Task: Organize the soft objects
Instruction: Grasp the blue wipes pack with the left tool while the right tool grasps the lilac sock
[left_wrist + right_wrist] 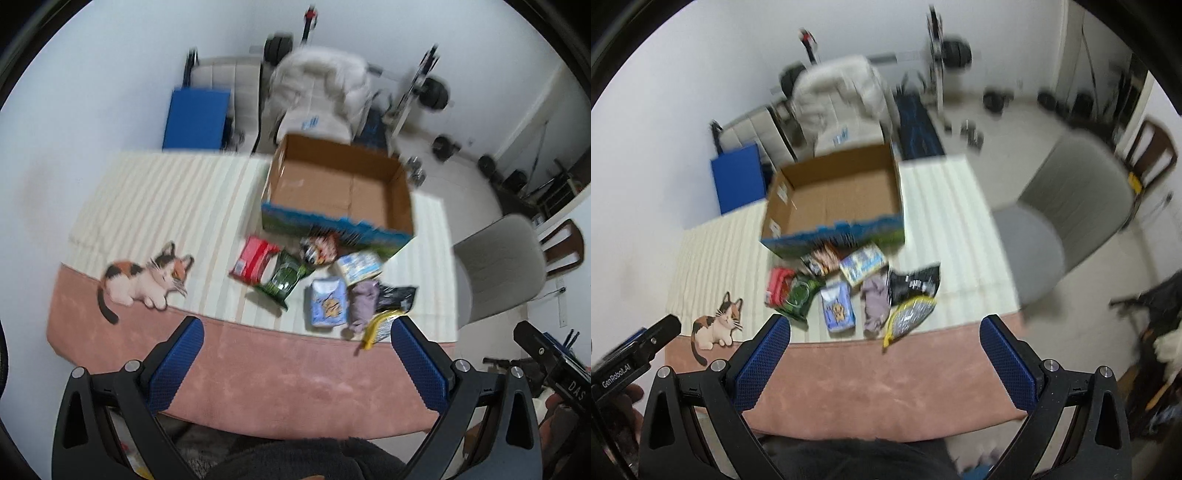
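Note:
An open cardboard box [400, 192] [768, 218] with a blue printed front stands at the far side of the table. Several soft packets lie in front of it: a red pack [253, 260] [777, 284], a green bag [284, 278] [799, 295], a light blue tissue pack [328, 302] [838, 308], a purple cloth [364, 301] [875, 301], a black bag [397, 295] [916, 282] and a yellow-edged bag [380, 325] [908, 315]. My left gripper [297, 332] and right gripper [884, 330] are both open and empty, held above the table's near edge, short of the packets.
The table has a striped cream and pink cloth [155, 199] [945, 206] with a cat picture [147, 278] [718, 325]. A grey chair [498, 266] [1067, 206] stands at the right. Gym gear and a white padded chair [325, 92] are behind the table.

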The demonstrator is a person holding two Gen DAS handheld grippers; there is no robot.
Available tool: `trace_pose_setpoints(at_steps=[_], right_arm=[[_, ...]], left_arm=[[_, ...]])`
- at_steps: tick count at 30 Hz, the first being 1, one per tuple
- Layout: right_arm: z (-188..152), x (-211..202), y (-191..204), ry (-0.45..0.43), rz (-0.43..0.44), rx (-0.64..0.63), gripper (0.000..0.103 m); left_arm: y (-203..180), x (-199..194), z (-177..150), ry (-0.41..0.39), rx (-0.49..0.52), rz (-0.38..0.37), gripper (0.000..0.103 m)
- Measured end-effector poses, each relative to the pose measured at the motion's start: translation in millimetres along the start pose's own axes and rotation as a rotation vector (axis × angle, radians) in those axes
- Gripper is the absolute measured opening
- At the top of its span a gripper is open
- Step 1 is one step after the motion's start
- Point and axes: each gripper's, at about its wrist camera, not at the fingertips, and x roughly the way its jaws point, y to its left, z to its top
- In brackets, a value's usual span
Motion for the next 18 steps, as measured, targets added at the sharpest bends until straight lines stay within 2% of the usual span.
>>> trace_pose_setpoints(at_steps=[3,6,7,9,13,18], right_arm=[[3,81,-19,0.152,0.012,0.066,0.103],[0,158,-29,0.247,0.053,0.090,0.103],[-2,177,-29,0.267,0.056,0.089,0.102],[-3,223,-28,0.325,0.067,0.080,0.092],[-4,279,-28,0.392,0.063,0.062,0.088],[-6,306,-33,0.433,0.063,0.051,0.086]], left_arm=[[1,68,8,0.127,0.009,0.001,0.103],[-5,130,10,0.237,0.025,-0.026,0.103],[-9,154,10,0.275,0.039,-0.034,0.103],[-19,196,8,0.339,0.058,-0.044,0.102],[-36,274,7,0.457,0.055,-0.076,0.101],[-55,327,-1,0.531,0.044,-0.118,0.101]])
